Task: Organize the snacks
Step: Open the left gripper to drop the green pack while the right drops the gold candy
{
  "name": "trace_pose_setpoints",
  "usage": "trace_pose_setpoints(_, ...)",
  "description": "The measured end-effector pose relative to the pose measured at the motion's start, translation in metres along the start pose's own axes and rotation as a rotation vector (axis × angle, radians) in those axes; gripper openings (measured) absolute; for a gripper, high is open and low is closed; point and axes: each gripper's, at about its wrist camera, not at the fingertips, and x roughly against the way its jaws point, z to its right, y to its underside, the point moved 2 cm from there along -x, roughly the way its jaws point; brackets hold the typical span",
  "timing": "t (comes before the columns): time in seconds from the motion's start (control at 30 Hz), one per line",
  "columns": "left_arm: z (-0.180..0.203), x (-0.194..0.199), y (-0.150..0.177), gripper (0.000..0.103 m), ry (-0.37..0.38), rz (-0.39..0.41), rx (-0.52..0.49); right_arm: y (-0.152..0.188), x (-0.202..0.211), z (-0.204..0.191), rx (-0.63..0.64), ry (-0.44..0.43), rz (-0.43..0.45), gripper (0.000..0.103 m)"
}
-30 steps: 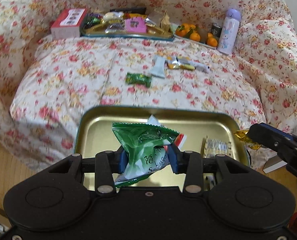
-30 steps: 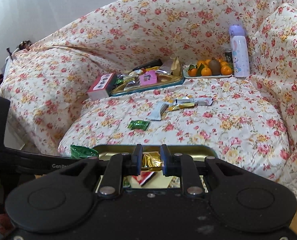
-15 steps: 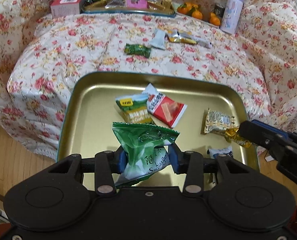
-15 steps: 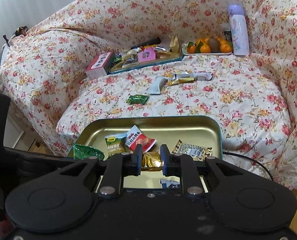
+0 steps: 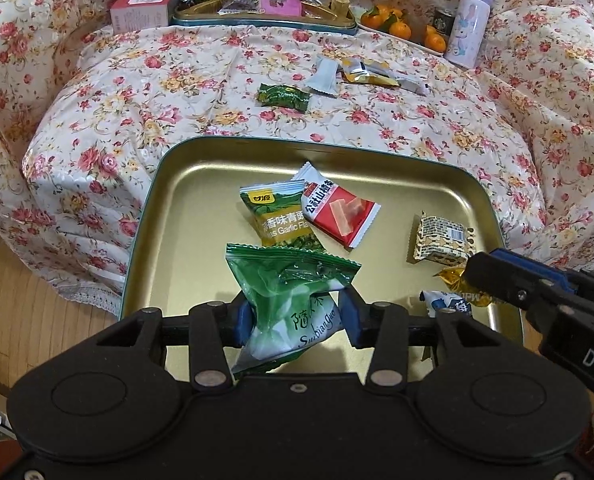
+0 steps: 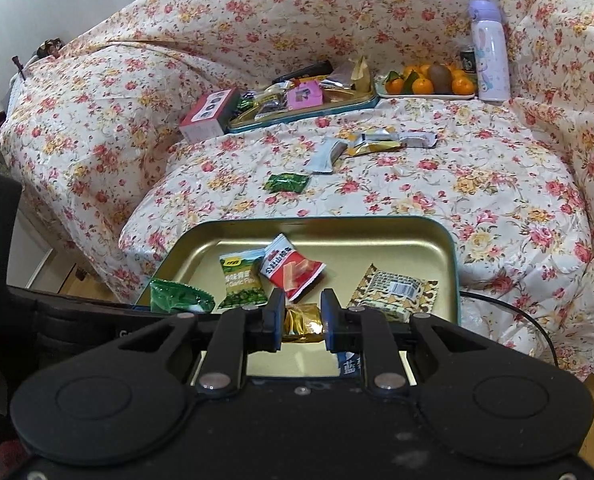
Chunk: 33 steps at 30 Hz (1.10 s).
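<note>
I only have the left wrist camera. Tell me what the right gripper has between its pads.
Observer: The right gripper is shut on a crumpled gold foil sweet, above the gold metal tray.
Operator: Report anything past the tray's right edge.
Observer: A thin black cable curves away from that edge.
Operator: Check the white fruit plate at the back.
Observer: On the plate, a brown kiwi sits among the oranges.

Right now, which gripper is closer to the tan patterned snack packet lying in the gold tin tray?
Right. The right gripper, holding a gold candy, is beside the tan patterned packet; the left gripper, opening around a green pouch, is farther away.
</note>
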Motion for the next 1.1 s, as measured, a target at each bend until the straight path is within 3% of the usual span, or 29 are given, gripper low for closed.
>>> trace_pose_setpoints(0.5,0.0028,0.0027,0.0010,0.057,-0.010,0.016,-0.014,0.0007,0.0019,-0.0022,-0.003,-0.035,0.002,0.022)
trace_pose_setpoints(1.1,0.0038,0.0000,0.0023,0.056,-0.054,0.005,-0.026,0.0039,-0.0057,0.0031,-0.027,0.003,-0.036,0.024)
